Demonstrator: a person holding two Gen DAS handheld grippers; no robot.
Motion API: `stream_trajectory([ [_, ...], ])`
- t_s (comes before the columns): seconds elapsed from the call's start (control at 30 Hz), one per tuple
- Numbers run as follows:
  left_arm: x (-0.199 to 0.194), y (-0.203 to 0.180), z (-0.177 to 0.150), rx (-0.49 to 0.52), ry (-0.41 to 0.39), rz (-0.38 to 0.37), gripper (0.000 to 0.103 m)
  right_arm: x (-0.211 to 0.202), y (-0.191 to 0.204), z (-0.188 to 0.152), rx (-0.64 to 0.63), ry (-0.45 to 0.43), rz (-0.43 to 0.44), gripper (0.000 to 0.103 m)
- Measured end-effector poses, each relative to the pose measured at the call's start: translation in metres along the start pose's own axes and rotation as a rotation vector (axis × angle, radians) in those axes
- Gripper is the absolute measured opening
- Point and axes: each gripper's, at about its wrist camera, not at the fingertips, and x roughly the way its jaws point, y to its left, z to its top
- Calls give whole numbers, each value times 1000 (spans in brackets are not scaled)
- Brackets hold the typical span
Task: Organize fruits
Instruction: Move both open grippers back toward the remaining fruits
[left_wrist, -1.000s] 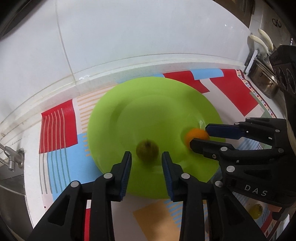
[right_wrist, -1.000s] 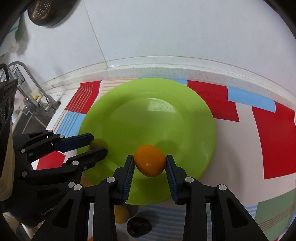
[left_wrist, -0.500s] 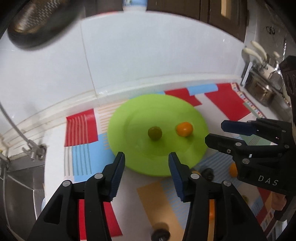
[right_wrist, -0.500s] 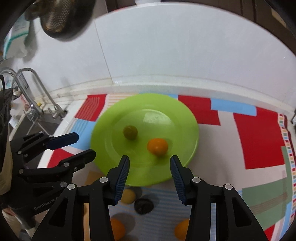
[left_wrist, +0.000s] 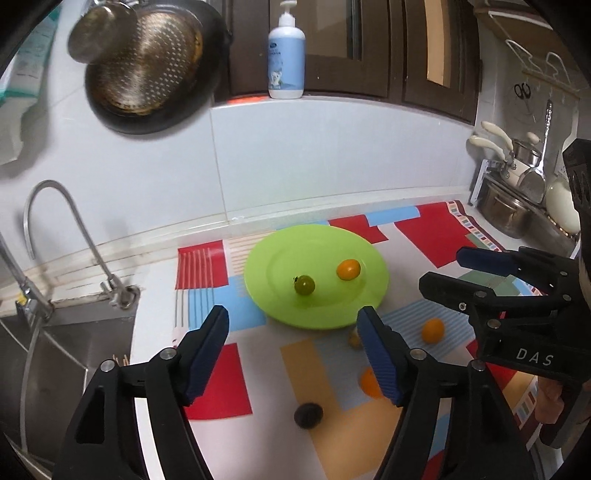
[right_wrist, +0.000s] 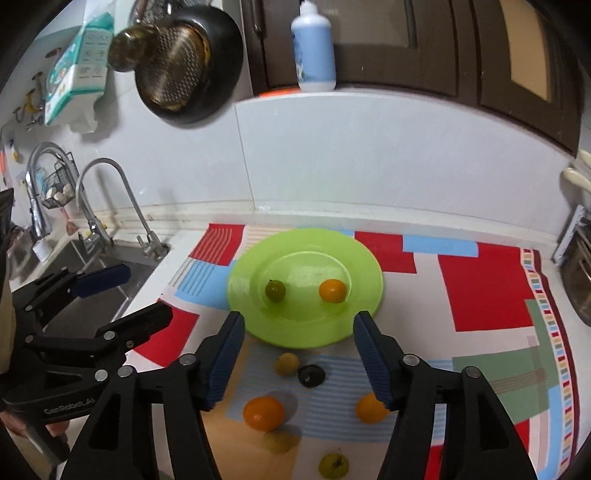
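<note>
Your left gripper (left_wrist: 291, 343) has just been opening, nothing between the jaws; plate (left_wrist: 258, 280) ahead holds a green fruit (left_wrist: 304, 285) and an orange (left_wrist: 348, 269). Right gripper (right_wrist: 297, 354), also just opening and empty, sits nearer the loose fruit (right_wrist: 263, 413) lying on your side of the plate.

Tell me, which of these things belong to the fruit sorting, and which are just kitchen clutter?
Part of the job:
- green plate
- green fruit and orange fruit on it
- loose fruits on the mat, such as the big orange one
- left tool and right tool, both open

Just lying about:
- soap bottle
- hanging colander
- tap
</note>
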Motion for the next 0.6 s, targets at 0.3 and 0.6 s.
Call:
stream_trajectory([
  [0.3, -31, 3, -25, -15, -40, 31, 81, -26, 18, -26, 4, -31, -6, 68],
  [0.6, -39, 7, -49, 21, -57, 44, 85, -33, 34, -53, 5, -36, -56, 67],
])
